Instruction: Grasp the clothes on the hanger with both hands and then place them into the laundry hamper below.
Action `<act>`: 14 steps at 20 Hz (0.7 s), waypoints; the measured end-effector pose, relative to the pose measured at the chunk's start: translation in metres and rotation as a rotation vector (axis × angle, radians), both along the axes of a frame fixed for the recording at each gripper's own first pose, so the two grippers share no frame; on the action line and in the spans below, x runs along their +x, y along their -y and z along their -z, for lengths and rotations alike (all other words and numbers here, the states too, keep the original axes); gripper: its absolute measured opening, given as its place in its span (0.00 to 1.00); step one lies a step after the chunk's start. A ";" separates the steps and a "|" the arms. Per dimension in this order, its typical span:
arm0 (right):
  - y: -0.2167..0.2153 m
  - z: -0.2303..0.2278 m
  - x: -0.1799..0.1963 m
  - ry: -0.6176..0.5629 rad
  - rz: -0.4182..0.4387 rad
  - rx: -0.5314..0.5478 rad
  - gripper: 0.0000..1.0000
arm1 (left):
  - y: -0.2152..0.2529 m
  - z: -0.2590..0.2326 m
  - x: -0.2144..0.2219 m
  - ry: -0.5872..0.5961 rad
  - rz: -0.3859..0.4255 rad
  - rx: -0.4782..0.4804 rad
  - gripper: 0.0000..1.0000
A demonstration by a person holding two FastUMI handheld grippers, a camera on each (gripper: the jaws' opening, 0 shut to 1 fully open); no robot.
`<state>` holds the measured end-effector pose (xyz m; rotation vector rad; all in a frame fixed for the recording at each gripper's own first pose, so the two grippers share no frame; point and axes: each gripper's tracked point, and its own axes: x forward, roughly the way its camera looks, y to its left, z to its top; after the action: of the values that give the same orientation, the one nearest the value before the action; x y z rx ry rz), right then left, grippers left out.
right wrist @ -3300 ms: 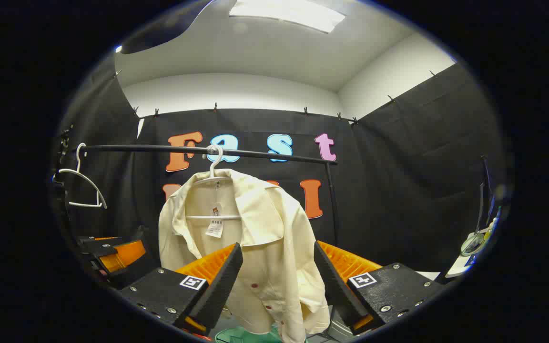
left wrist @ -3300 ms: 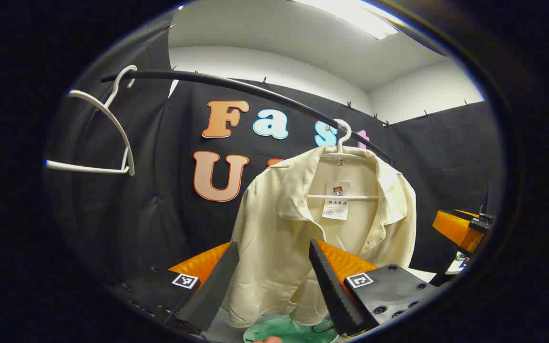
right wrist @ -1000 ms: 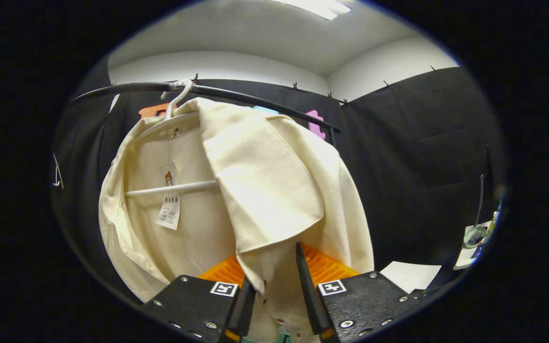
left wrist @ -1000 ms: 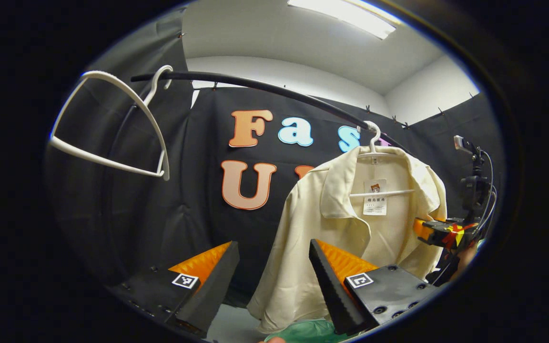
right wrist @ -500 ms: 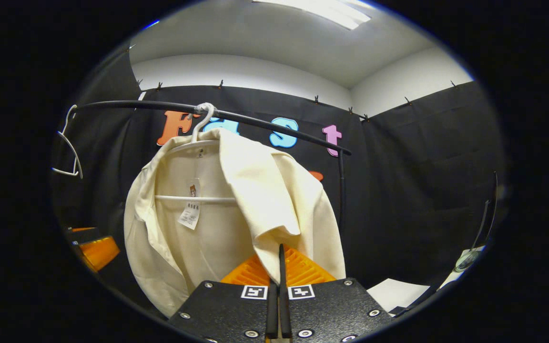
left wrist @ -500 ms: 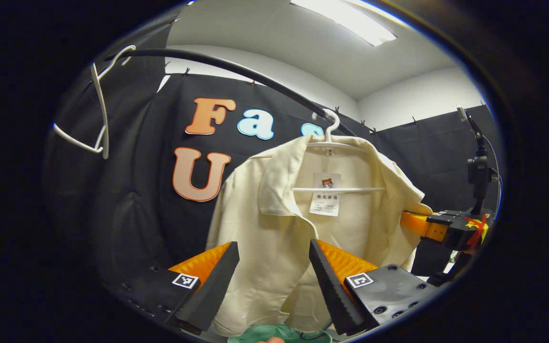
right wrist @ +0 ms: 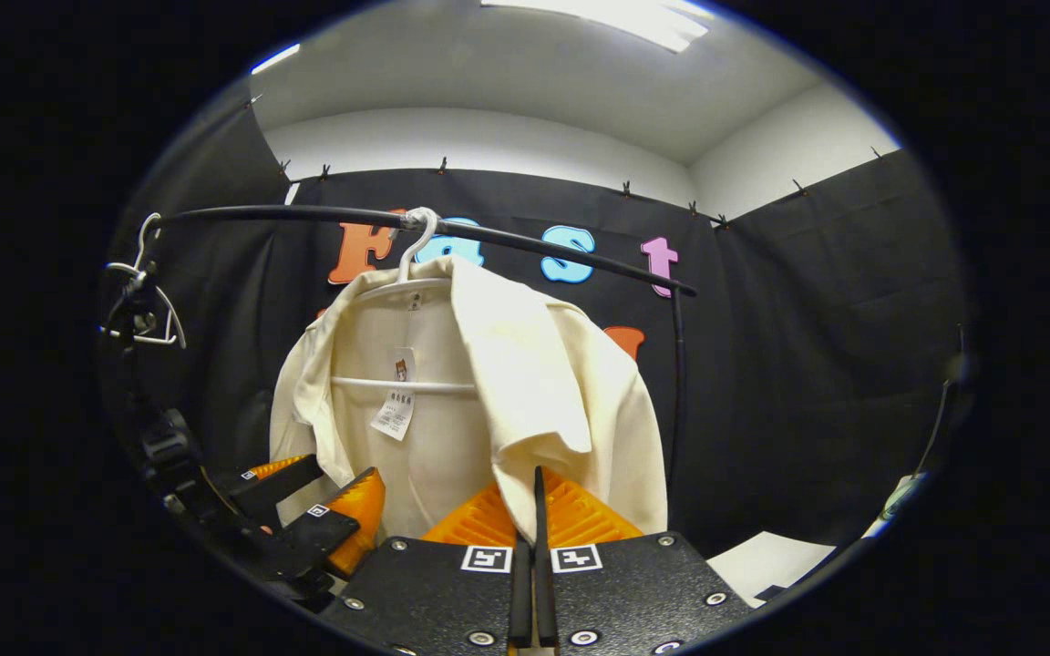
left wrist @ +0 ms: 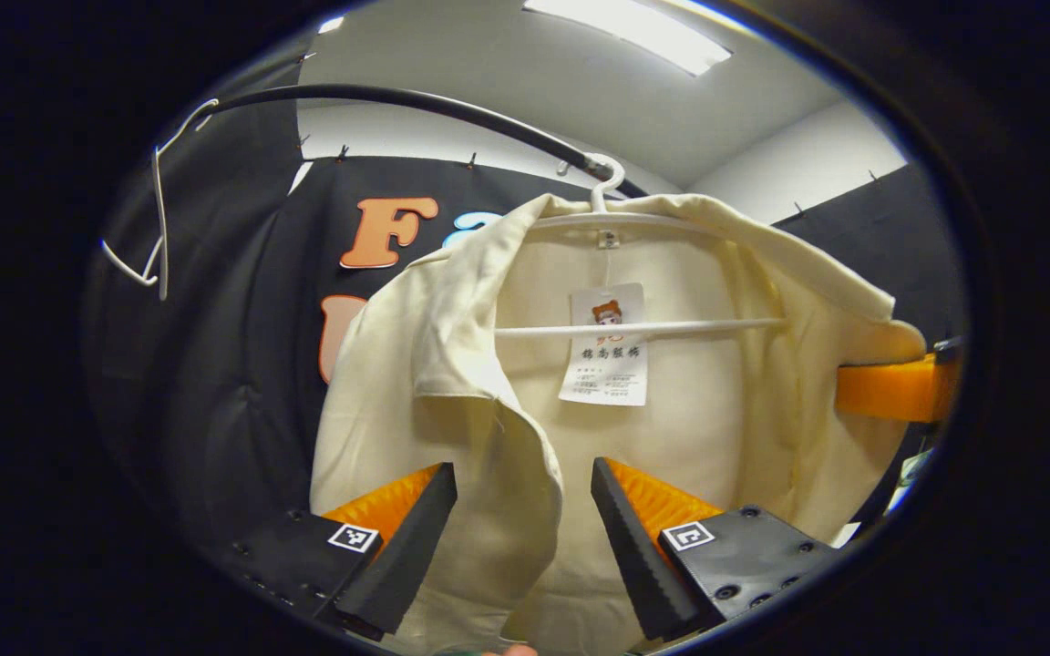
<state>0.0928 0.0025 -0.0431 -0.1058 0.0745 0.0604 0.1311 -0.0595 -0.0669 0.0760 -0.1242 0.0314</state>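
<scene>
On the black rail (right wrist: pixel 507 239) at the far side, we see the cream shirt (right wrist: pixel 525 392) hanging on its white hanger (right wrist: pixel 406 273). Our right hand-held gripper (right wrist: pixel 534 510) is pinched together on the shirt's right front edge. Our left hand-held gripper (left wrist: pixel 525 524) has its fingers apart, with the left front edge hanging between them, seemingly not yet gripped. A bare hanger (left wrist: pixel 156 228) hangs far left.

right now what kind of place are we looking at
Probably a staged recording booth, not a home: black cloth walls, a cream shirt on a hanger on a bare clothes rail, and a ceiling light panel.
</scene>
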 end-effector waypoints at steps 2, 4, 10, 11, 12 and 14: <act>0.002 0.001 0.002 -0.001 0.002 0.001 0.02 | -0.026 0.004 0.014 0.010 -0.100 0.044 1.00; 0.004 -0.001 0.000 0.001 0.008 0.005 0.01 | -0.045 0.005 0.020 0.011 -0.149 0.097 0.98; 0.018 -0.004 0.004 0.020 0.027 0.011 0.01 | -0.087 -0.011 0.024 0.000 -0.211 0.314 0.28; 0.021 -0.007 0.003 0.027 0.028 0.013 0.02 | -0.092 -0.017 0.019 -0.003 -0.219 0.345 0.24; 0.024 -0.010 0.002 0.040 0.031 0.013 0.01 | -0.096 -0.022 0.013 0.000 -0.224 0.369 0.13; 0.037 -0.021 0.000 0.082 0.058 0.006 0.01 | -0.105 -0.036 0.004 0.007 -0.245 0.426 0.12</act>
<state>0.0931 -0.0345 -0.0220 -0.1005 -0.0043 -0.0021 0.1346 0.0453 -0.0311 0.5164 -0.1264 0.2496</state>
